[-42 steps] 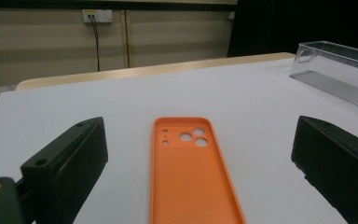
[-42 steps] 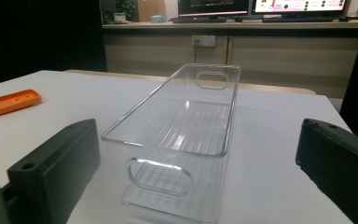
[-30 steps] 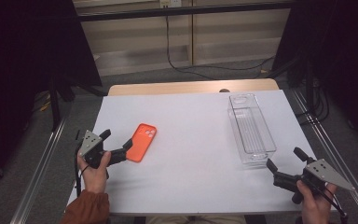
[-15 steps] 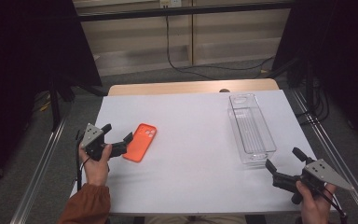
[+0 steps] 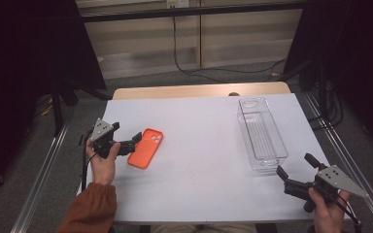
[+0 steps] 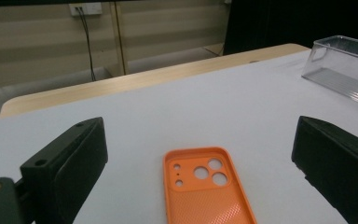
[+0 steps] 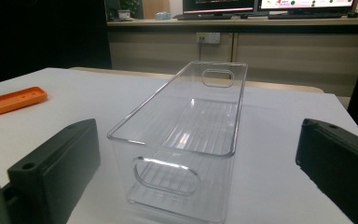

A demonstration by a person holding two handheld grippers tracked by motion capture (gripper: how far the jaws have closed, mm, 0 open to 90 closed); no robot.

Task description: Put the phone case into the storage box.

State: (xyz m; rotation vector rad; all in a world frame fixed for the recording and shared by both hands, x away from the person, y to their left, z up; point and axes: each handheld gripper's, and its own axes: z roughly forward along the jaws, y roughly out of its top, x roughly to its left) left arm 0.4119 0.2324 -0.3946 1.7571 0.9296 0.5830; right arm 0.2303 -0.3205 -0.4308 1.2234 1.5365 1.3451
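Where jaws gape: orange phone case (image 6: 207, 192) between.

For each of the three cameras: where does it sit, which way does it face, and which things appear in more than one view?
High view: above the person's side, looking forward and down on the white table; both forearms, left gripper, right gripper.
Left gripper view: between open jaws, facing the orange phone case.
Right gripper view: between open jaws, facing the clear bin.
Shared: case and bin appear in all three.

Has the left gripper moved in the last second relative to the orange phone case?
Yes. The left gripper has backed slightly toward the table's left edge, then eased forward again; its open fingers now sit at the flat orange silicone phone case, which hasn't shifted.
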